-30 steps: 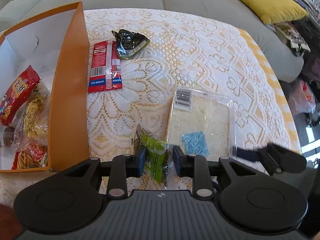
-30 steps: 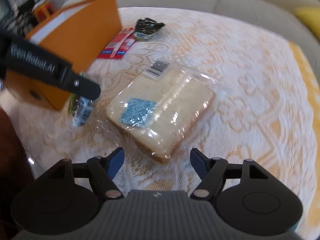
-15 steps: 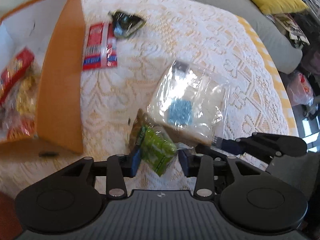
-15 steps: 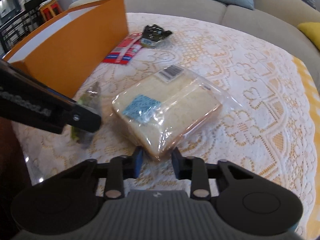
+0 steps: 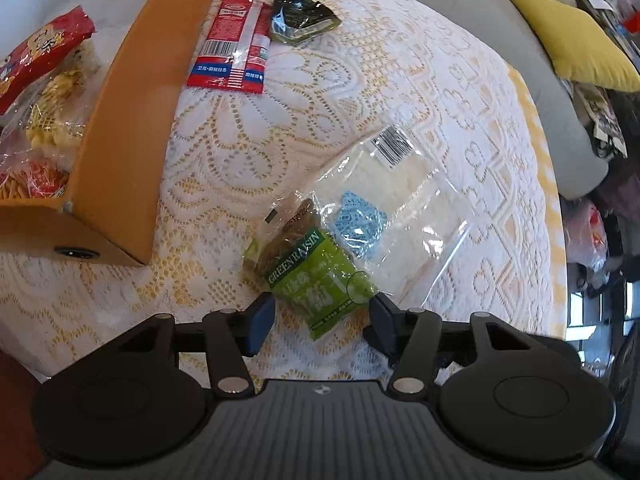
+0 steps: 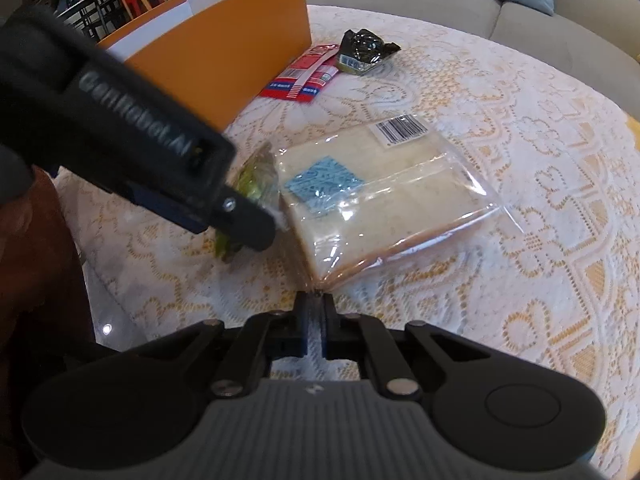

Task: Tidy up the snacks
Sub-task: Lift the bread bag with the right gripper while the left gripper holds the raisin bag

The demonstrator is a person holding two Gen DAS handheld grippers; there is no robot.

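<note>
Two views, taken in turn.

Left wrist view: left tongs [image 5: 322, 314] hang over the table [image 5: 460, 92] with jaws wide and opening. The raisin bag [image 5: 316, 280] lies between them on the lace, touched by neither pad. It is a small, soft, crinkly pouch, judged light and slippery; best taken across its near, fuller end, not the thin seal. Its far end lies against, perhaps partly over, the bread pack [image 5: 384, 204]. The orange box [image 5: 120, 136] stands at left, open, with red and yellow snack bags already inside; its near wall is the obstacle on any path into it. A red sachet [image 5: 234, 46] lies just beside that wall, and a dark packet [image 5: 300, 16] touches the sachet's far corner. Sofa and a yellow cushion [image 5: 580, 40] are beyond the table.

Right wrist view: right tongs [image 6: 316, 320] are closed tight on the near corner of the bread pack's [image 6: 380, 196] clear film. The bread is soft and crushable, and the film is loose and slick; that corner hold spares the slices, but the pack is likely to swing and sag when lifted. The left tool's arm crosses the frame at left, hiding most of the raisin bag [image 6: 256, 172], and crowds the way to the box [image 6: 224, 52].
</note>
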